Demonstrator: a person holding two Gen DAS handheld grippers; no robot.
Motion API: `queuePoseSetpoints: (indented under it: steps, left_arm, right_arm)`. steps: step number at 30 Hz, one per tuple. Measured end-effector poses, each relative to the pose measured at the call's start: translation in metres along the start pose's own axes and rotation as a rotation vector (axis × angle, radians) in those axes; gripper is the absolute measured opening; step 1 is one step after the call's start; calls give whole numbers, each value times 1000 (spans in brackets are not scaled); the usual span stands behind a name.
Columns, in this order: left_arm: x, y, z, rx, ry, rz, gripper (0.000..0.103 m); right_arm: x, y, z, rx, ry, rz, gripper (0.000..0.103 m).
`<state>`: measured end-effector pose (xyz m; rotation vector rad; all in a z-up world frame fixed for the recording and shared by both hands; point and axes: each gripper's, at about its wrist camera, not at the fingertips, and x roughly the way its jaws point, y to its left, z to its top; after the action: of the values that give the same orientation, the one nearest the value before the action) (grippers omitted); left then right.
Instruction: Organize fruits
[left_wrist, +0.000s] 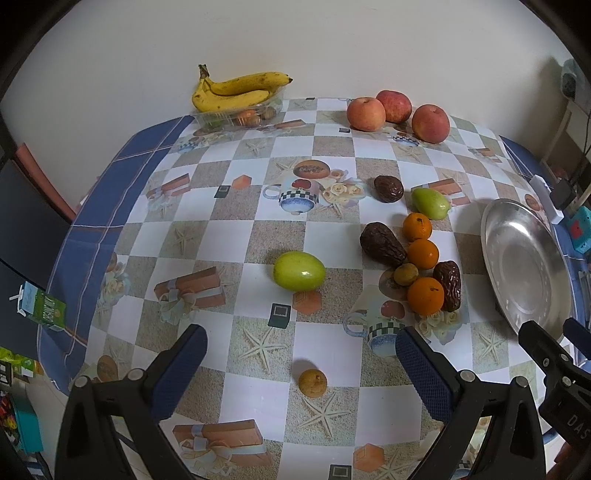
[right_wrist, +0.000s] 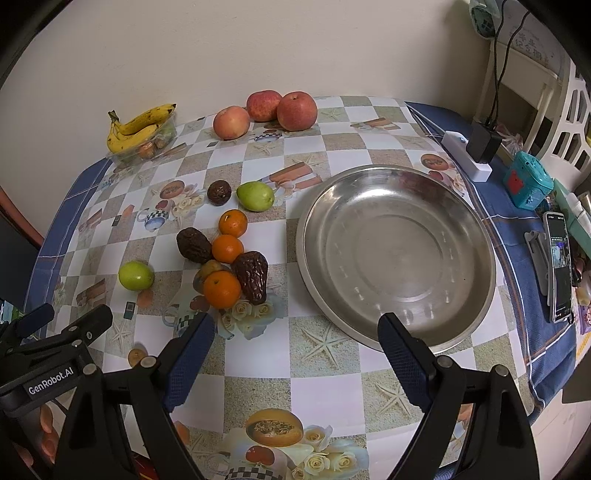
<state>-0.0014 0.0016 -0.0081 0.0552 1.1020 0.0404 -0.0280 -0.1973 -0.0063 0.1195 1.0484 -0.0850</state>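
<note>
Loose fruit lies on a checked tablecloth. A cluster of three oranges (left_wrist: 424, 290) (right_wrist: 221, 289) and dark wrinkled fruits (left_wrist: 382, 244) (right_wrist: 251, 277) sits left of an empty steel plate (left_wrist: 524, 266) (right_wrist: 395, 254). A green fruit (left_wrist: 299, 270) (right_wrist: 136, 276) lies apart, another (left_wrist: 430, 204) (right_wrist: 255, 196) farther back. A small brown fruit (left_wrist: 313, 383) lies just ahead of my open, empty left gripper (left_wrist: 301, 363). My right gripper (right_wrist: 295, 347) is open and empty at the plate's near left rim.
Three apples (left_wrist: 397, 112) (right_wrist: 266, 110) and a clear tray with bananas (left_wrist: 236, 92) (right_wrist: 140, 127) stand by the back wall. A phone (right_wrist: 559, 266), a teal box (right_wrist: 530, 182) and a power strip (right_wrist: 467, 155) lie right of the plate.
</note>
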Motion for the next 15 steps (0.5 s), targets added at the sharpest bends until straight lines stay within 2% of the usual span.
queuePoseSetpoints:
  steps: [15]
  left_arm:
    - [-1, 0, 0, -1, -1, 0, 103]
  right_arm:
    - [0, 1, 0, -1, 1, 0, 90]
